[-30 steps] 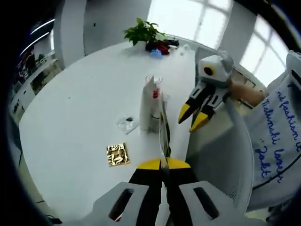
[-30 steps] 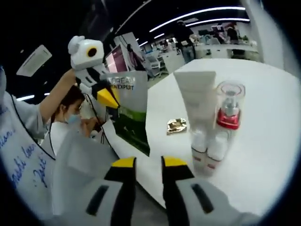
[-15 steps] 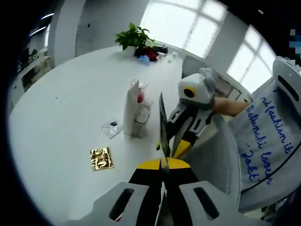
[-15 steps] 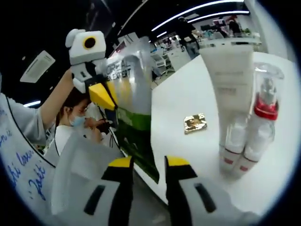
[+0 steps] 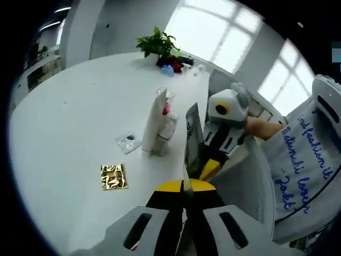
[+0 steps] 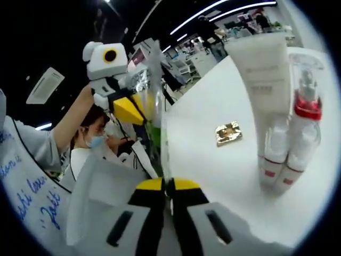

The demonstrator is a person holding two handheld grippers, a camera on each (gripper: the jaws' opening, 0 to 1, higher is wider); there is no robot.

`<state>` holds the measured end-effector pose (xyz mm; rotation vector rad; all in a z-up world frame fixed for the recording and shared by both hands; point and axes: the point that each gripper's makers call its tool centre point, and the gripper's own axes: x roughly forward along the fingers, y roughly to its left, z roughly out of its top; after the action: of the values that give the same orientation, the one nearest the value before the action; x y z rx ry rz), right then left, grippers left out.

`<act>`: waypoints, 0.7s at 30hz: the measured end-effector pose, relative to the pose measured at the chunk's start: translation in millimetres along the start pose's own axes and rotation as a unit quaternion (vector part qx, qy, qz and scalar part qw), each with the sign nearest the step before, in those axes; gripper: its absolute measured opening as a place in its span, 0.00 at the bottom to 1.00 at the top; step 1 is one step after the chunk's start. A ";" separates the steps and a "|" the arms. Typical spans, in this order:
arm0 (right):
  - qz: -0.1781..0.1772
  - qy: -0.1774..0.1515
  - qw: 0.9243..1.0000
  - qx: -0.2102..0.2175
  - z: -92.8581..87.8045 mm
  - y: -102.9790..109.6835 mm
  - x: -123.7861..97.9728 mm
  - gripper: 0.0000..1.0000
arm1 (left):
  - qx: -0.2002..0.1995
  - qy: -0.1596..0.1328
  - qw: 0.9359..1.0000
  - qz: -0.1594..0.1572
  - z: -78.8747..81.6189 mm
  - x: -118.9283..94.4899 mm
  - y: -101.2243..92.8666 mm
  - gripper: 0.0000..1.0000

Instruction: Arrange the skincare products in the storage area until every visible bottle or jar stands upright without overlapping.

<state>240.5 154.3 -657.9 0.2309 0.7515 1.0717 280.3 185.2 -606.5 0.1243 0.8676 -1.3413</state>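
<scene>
We are pinching the lower edge of a flat, silvery skincare sachet with a green band (image 5: 192, 140) between the closed yellow-tipped jaws of our left gripper (image 5: 184, 186), and in the left gripper view it is standing up edge-on just off the near edge of the round white table (image 5: 80, 122). Our right gripper (image 6: 167, 185) is also clamping its yellow-tipped jaws together on the same sachet (image 6: 154, 101), which is rising as a thin foil sheet from between them.

Near the table's edge, beside the sachet, a tall white squeeze tube (image 5: 152, 121) is standing upright on its cap, touching a clear pump bottle with a red collar (image 5: 167, 124). A small clear plastic packet (image 5: 127, 142) and a square gold foil packet (image 5: 113, 176) are lying flat further in. A green potted plant (image 5: 157, 41) is sitting at the far edge.
</scene>
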 end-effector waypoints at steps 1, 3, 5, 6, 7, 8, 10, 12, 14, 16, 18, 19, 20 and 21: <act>0.001 0.000 1.000 0.001 -0.1 0.6 0.0 0.02 | -0.003 0.000 1.000 0.002 -0.1 1.1 2.3 0.00; 0.002 0.002 1.000 0.003 -0.6 1.2 0.2 0.02 | -0.011 0.000 1.000 0.005 -1.0 3.9 7.7 0.00; -0.002 0.006 1.000 0.001 -1.9 -0.2 1.1 0.02 | -0.017 0.000 1.000 0.005 -2.5 7.3 11.8 0.00; -0.002 0.008 1.000 0.003 -2.6 -0.5 1.5 0.02 | -0.020 0.002 1.000 0.007 -4.2 9.5 14.4 0.00; -0.002 0.009 1.000 0.003 -2.9 -1.2 2.0 0.02 | -0.022 0.003 1.000 0.009 -5.2 10.7 16.4 0.00; -0.003 0.011 1.000 0.003 -3.3 -1.8 2.2 0.02 | -0.026 0.003 1.000 0.009 -6.4 12.5 18.7 0.00; -0.007 0.014 1.000 0.002 -3.6 -3.9 2.1 0.01 | -0.028 0.000 1.000 0.010 -7.3 14.6 21.1 0.00; -0.011 0.016 1.000 0.001 -3.6 -6.3 1.9 0.01 | -0.014 -0.009 1.000 0.011 -6.9 17.0 23.3 0.00; -0.014 0.018 1.000 0.002 -3.8 -7.9 1.8 0.01 | -0.017 -0.010 1.000 0.015 -7.6 18.6 26.3 0.00; -0.012 0.023 1.000 0.003 -5.1 -8.0 1.8 0.01 | -0.010 -0.012 1.000 0.017 -7.5 19.5 28.1 0.03; -0.011 0.026 1.000 0.003 -6.0 -8.9 1.5 0.01 | 0.005 -0.015 1.000 0.020 -7.1 19.8 30.4 0.05; -0.011 0.027 1.000 0.004 -6.5 -10.1 1.5 0.01 | 0.009 -0.019 1.000 0.023 -5.9 19.5 32.1 0.06; -0.012 0.028 1.000 0.005 -7.1 -10.8 1.3 0.01 | 0.012 -0.025 0.999 0.024 -4.3 18.9 33.6 0.07; -0.011 0.030 0.999 0.007 -8.1 -11.6 0.9 0.01 | 0.008 -0.031 0.999 0.025 -2.2 17.6 36.0 0.07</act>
<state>243.6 148.1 -670.2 0.2020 0.8137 1.0565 310.5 182.1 -632.8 0.1149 0.7962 -1.2986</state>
